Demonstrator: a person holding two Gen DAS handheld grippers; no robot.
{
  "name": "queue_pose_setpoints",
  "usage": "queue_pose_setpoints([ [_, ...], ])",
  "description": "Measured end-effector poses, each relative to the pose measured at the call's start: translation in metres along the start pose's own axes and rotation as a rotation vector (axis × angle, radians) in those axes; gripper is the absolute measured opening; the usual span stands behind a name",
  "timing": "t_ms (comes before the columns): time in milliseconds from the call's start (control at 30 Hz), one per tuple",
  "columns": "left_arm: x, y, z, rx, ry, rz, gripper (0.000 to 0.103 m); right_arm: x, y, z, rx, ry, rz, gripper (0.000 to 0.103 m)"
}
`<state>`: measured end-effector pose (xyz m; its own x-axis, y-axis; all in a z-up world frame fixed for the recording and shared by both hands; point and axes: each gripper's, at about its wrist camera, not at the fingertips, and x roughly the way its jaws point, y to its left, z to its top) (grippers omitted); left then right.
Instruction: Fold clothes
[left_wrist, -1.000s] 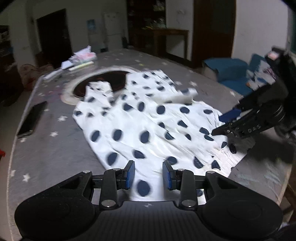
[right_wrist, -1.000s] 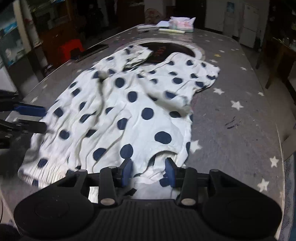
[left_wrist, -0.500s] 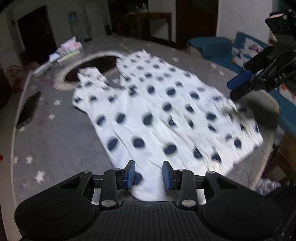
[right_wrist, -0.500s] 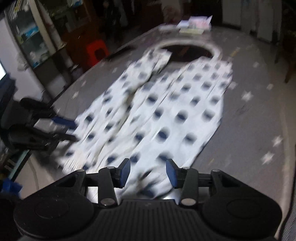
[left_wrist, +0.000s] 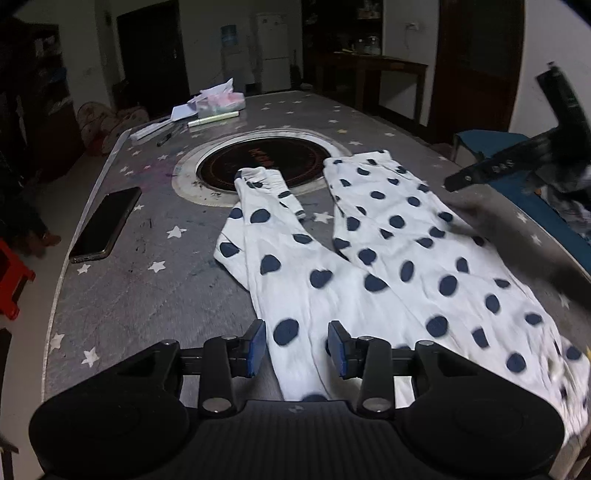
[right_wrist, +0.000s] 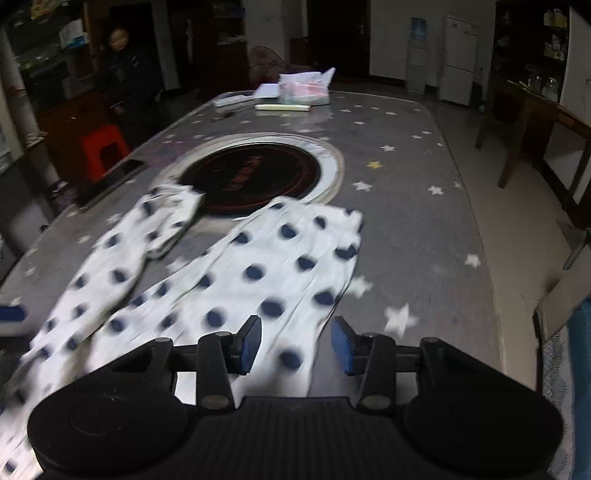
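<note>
**Polka-dot trousers spread flat, both grippers over the waist end**

Nearest to me, my left gripper (left_wrist: 296, 347) stands part-way open above the near end of the polka-dot trousers (left_wrist: 373, 273); its jaws have just been opening a little, and the cloth lies under the gap and shows between the pads, but they do not press on it. My right gripper (right_wrist: 295, 345) is likewise part-way open, with cloth showing below it and nothing pinched.

The trousers lie on the desk (left_wrist: 147, 295), waist end towards me and two legs running away, cuffs reaching the rim of the round inset hob (left_wrist: 266, 166). I judge the fabric thin, light and limp: it will sag, drag and crease, and will not hold a shape. The pads should bite it well enough if I take a hem or the waistband edge and not the flat middle. A corner in each gripper looks best for carrying one half over the other.

The left view shows the phone (left_wrist: 105, 223) beside the left leg and the right gripper's arm off to the side. The right view, blurred, shows instead the red stool (right_wrist: 105, 149) past the desk edge and the right leg's outer edge. Farthest off, papers and a tissue pack (right_wrist: 304, 90) sit at the desk's far end.
</note>
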<state>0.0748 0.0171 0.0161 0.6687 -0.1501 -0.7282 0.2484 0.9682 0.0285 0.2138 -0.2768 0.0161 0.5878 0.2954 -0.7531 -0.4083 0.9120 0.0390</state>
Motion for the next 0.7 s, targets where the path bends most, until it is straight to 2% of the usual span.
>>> queue_pose_setpoints([
  [167,0.013,0.001,0.008,-0.012,0.015,0.0,0.042,0.046,-0.019,0.027,0.039,0.002,-0.043,0.042],
  [433,0.032,0.007,0.021,-0.03,0.034,0.021,0.043,0.098,-0.038,0.052,0.068,-0.003,-0.068,0.041],
  [600,0.045,0.013,0.034,-0.044,0.026,0.057,0.045,0.113,-0.041,0.056,0.084,-0.008,-0.051,0.024],
  [633,0.048,0.015,0.037,-0.049,0.025,0.067,0.045,0.113,-0.04,0.056,0.079,-0.017,-0.054,0.015],
  [700,0.057,0.019,0.043,-0.067,0.026,0.084,0.045,0.113,-0.04,0.056,0.075,-0.019,-0.074,0.01],
])
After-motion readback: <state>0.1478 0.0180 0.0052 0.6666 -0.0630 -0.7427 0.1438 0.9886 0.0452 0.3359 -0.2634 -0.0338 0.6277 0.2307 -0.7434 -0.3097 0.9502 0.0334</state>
